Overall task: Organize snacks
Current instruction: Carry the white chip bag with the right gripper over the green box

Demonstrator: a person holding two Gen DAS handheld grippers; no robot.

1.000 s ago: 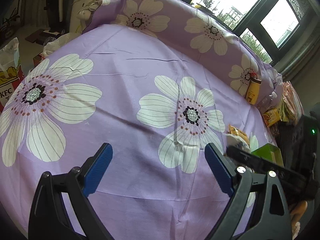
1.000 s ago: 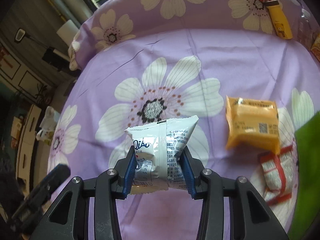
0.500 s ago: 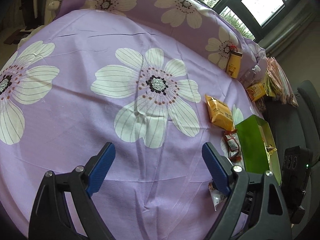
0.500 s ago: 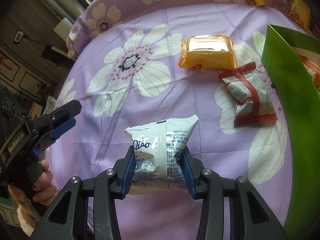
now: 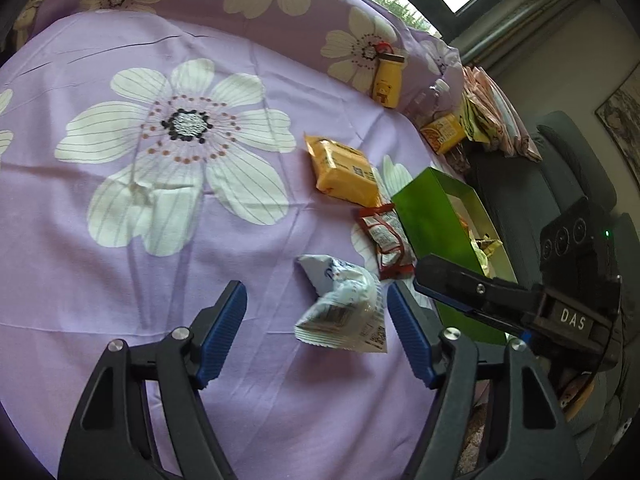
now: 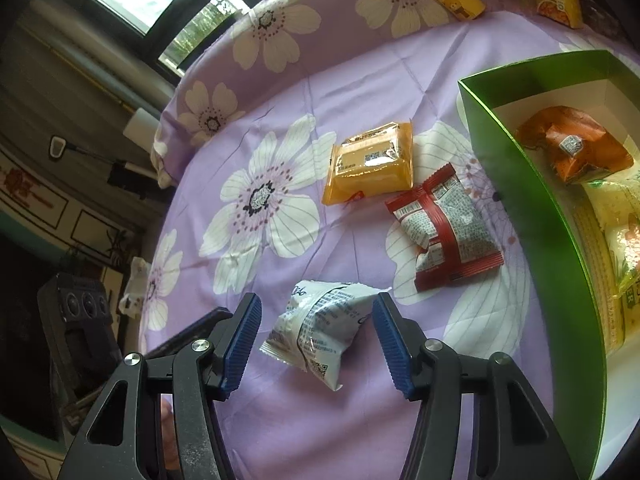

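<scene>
A crumpled white snack packet (image 6: 320, 324) lies loose on the purple flowered cloth (image 6: 280, 128), between the fingers of my right gripper (image 6: 318, 332). Those jaws are opening and the pads stand clear of the packet. The same white packet (image 5: 344, 308) also sits between the fingers of my left gripper (image 5: 316, 320), close to its right pad. The left jaws are closing without pressing on it. An orange packet (image 6: 372, 164) and a red packet (image 6: 448, 228) lie just beyond, beside the open green box (image 6: 520, 184), which holds several snacks.
A yellow bottle (image 5: 387, 80), a small orange carton (image 5: 444, 134) and a stack of packets (image 5: 492, 116) stand along the cloth's far right edge. A dark chair (image 5: 560, 184) lies beyond the green box (image 5: 432, 216). Bare cloth (image 5: 120, 260) spreads to the left.
My right gripper has let go of the white packet and its jaws have widened. Both views swung toward the green box. The left jaws narrowed, with the packet now between them.
</scene>
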